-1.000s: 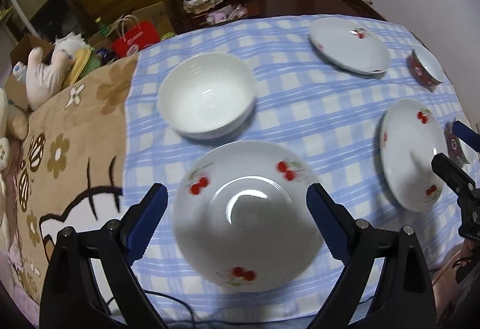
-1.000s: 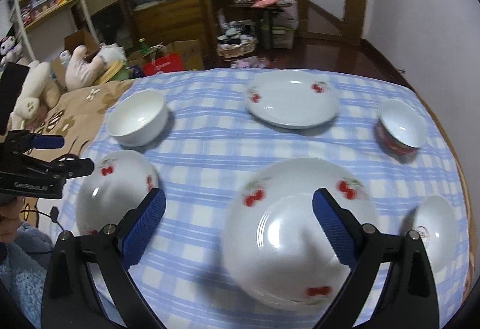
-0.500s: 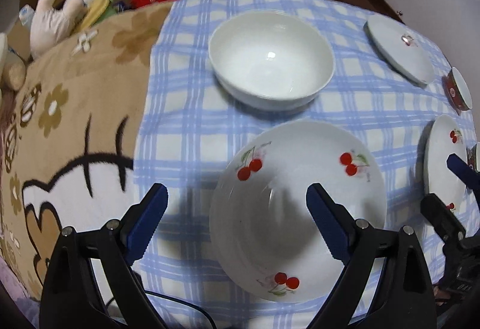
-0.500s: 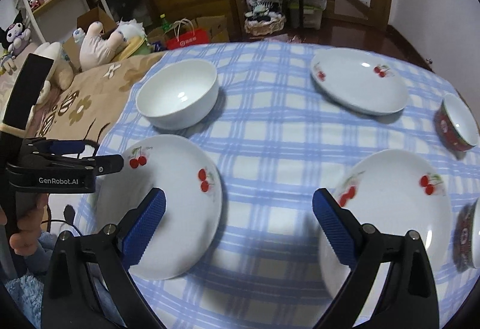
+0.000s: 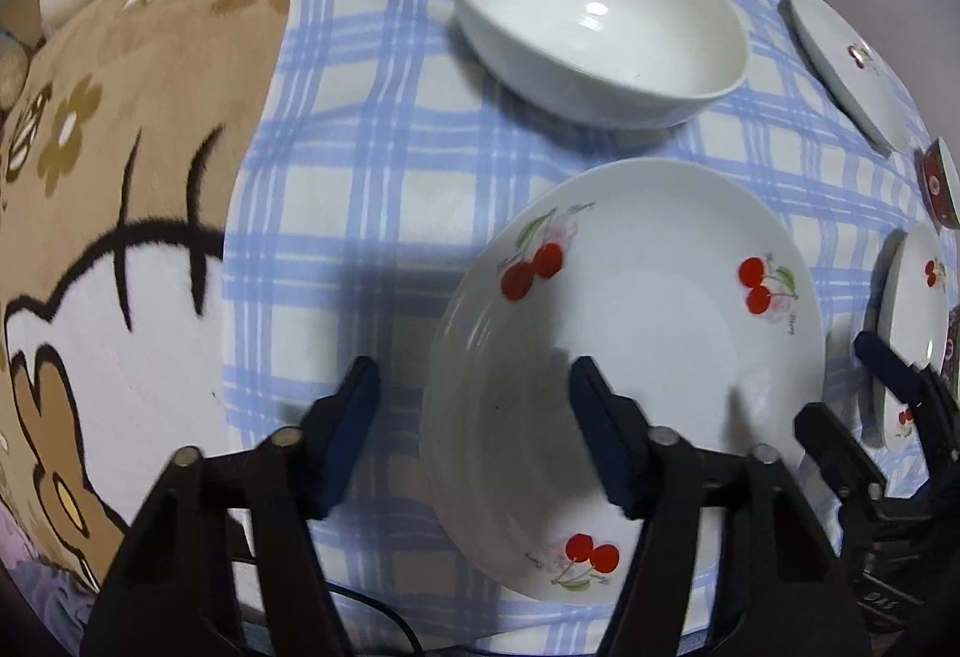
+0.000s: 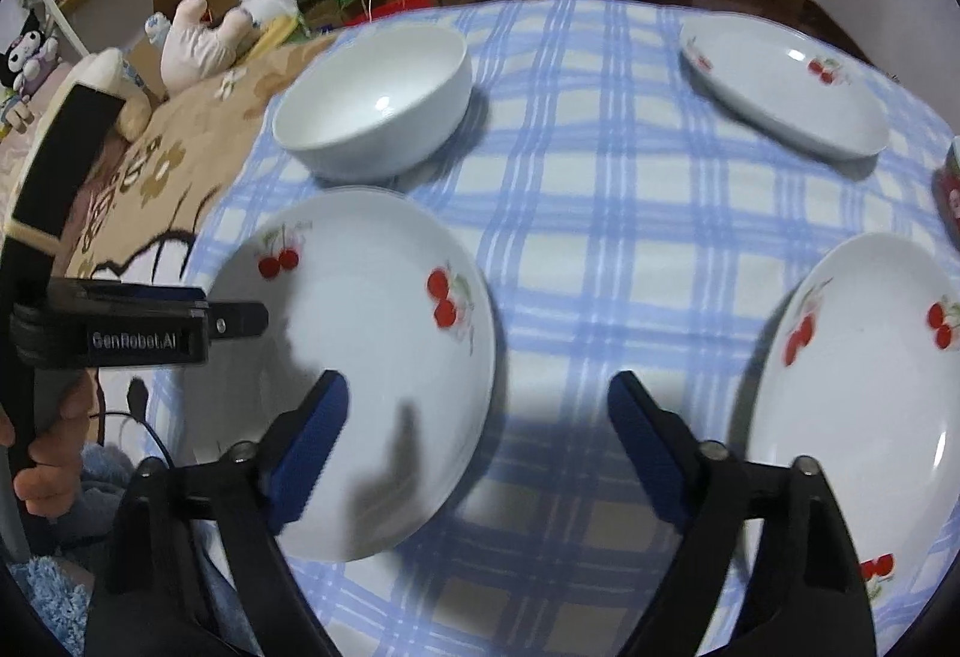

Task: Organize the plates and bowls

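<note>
A: Where's the cherry plate (image 5: 648, 357) against the left gripper (image 5: 474, 429)?

B: Near the table's (image 5: 384, 165) front-left edge, its left rim between the closing jaws, not yet pinched. That gripper points straight down.

A: The right gripper (image 6: 474, 441)?

B: Closing too, tilted down over bare cloth between two plates.

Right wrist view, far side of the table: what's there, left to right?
Plain white bowl → cherry plate → red bowl, cut off at the frame edge.
</note>
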Tool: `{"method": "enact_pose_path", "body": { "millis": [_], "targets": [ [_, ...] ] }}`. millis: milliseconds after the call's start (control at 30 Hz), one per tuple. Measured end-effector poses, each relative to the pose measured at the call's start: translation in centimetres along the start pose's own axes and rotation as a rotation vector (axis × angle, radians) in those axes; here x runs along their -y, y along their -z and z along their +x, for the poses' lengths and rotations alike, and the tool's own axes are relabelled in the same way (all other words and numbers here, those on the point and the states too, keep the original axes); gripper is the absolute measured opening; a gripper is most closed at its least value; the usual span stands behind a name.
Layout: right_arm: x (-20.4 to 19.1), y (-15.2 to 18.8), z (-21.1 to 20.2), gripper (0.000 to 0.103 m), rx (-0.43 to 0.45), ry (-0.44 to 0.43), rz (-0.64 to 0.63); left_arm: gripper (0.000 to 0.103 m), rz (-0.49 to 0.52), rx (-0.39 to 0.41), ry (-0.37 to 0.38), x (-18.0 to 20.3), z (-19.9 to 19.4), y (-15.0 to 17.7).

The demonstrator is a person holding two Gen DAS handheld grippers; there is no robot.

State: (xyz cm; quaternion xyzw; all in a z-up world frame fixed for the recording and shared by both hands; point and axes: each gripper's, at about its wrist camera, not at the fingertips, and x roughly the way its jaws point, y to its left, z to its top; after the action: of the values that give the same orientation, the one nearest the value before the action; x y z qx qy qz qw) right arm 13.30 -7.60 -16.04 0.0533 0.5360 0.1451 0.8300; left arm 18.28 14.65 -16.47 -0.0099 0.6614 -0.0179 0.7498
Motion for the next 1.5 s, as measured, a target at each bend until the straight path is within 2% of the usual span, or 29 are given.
{"method": "enact_pose_path", "body": {
  "millis": [33, 100, 133, 200, 367, 400, 533, 767, 933, 1067, 1200, 1500],
  "targets": [
    [-0.1, 0.1, 0.3, 0.080, -0.009, -0.002, -0.003, 0.048, -0.005, -0.013, 0.007, -0.1, 0.3, 0.1],
    [-0.2, 0.5, 0.9, 0.059, -0.032, -0.011, -0.006, 0.037, -0.012, -0.032, 0.020, -0.3, 0.7, 0.2],
    [-0.2, 0.6, 1.1, 0.053, -0.042, -0.018, -0.005, 0.034, -0.018, -0.040, 0.031, -0.4, 0.9, 0.3],
    [-0.2, 0.8, 1.6, 0.031, -0.061, -0.026, 0.001, 0.029, -0.032, -0.036, 0.030, -0.8, 1.0, 0.3],
    [-0.1, 1.1, 1.9, 0.026, -0.055, -0.010, 0.012, 0.024, -0.075, -0.014, 0.073, -1.8, 0.8, 0.7],
    [-0.3, 1.1, 1.9, 0.019, -0.050, -0.014, 0.006, 0.024, -0.071, -0.012, 0.069, -1.7, 0.8, 0.8],
    [-0.4, 1.1, 1.9, 0.017, -0.042, 0.008, -0.002, 0.023, -0.044, 0.005, 0.048, -1.5, 0.3, 0.8],
    [0.8, 1.1, 0.2, 0.016, -0.016, -0.010, 0.032, 0.020, -0.005, 0.054, 0.084, 0.4, -1.9, 0.6],
    [1.7, 0.8, -2.1, 0.016, 0.039, -0.009, 0.052, 0.020, 0.049, 0.113, 0.079, 2.0, -4.1, 1.0],
    [2.3, 0.5, -3.9, 0.016, 0.065, 0.004, 0.047, 0.020, 0.049, 0.140, 0.098, 2.5, -5.5, 1.5],
    [3.0, 0.2, -6.0, 0.016, 0.094, 0.028, 0.036, 0.020, 0.075, 0.167, 0.099, 4.7, -7.0, 1.6],
    [6.3, 0.1, -10.5, 0.016, 0.156, 0.069, 0.060, 0.020, 0.093, 0.236, 0.158, 8.6, -10.5, 2.3]
  ]
}}
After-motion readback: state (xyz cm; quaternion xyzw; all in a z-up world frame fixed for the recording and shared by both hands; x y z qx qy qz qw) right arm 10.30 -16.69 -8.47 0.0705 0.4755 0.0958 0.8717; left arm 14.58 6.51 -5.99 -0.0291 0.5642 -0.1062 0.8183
